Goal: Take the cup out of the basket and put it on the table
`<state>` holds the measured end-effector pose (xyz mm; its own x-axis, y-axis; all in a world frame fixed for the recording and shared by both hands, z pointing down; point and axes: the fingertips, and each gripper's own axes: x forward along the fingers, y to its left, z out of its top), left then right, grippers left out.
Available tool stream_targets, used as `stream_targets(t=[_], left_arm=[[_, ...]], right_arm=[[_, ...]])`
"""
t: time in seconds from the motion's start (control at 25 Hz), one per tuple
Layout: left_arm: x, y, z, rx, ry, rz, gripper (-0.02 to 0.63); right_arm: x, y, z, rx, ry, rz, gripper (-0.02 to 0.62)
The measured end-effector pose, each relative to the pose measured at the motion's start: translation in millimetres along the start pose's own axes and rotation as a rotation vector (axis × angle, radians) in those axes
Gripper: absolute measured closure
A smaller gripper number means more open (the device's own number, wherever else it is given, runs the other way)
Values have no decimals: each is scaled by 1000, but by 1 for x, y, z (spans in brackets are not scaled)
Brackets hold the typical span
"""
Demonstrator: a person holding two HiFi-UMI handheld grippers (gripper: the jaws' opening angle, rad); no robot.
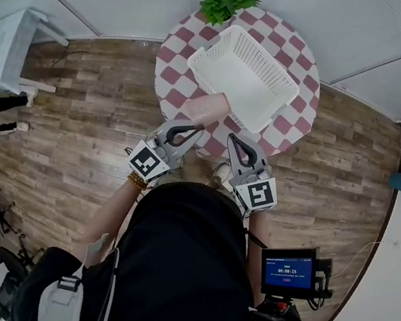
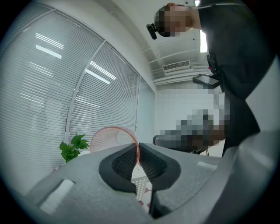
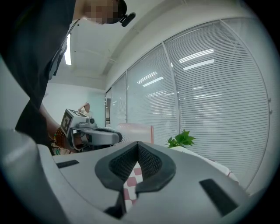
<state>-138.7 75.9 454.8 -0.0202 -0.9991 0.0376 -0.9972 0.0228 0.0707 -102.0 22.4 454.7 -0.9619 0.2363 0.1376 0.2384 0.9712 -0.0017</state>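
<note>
**Pinching a light pink cup by its rim**

The left gripper [image 1: 199, 123] is grasping the cup [image 1: 208, 109]. In the left gripper view its jaws are clenching on the thin wall at the rim, one pad inside the mouth and one outside. The right gripper [image 1: 232, 138] is hanging just right of it, jaws pressed together on nothing, with only checked cloth showing past them.

The cup is hanging in that pinch at the near left edge of the basket [image 1: 272, 59]. It is seemingly lying outside the basket and over the near part of the table [image 1: 175, 75]. Whether its base is touching the cloth I cannot tell.

Judging by its thin, see-through wall, the cup is probably behaving as light, empty plastic, a little springy rather than brittle. Its wall is likely flexing under a hard squeeze. The smooth surface is probably inviting it to slip or swing about so small a pinch. The rim is looking like the stiffest place to hold, with a pad on each side of the wall, as the left gripper is doing now. A grip across the whole body is likely asking for wide jaws and risking a dent.

The cup is showing pale translucent pink, with a round mouth edged by a darker orange-pink line and plain sides. A fine dotted texture is appearing on or through its wall; which, I cannot tell.
</note>
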Motion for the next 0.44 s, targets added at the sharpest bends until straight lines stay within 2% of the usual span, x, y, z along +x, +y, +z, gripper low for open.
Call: stream_targets(t=[0.24,0.44], left_arm=[[2,7,0,-4,3,-2,588],[0,-14,-1,7,3,-9,588]], right_arm=[[8,-4,-2,3,9,2,588],[-10,2,-3,-2,-2,4,588]])
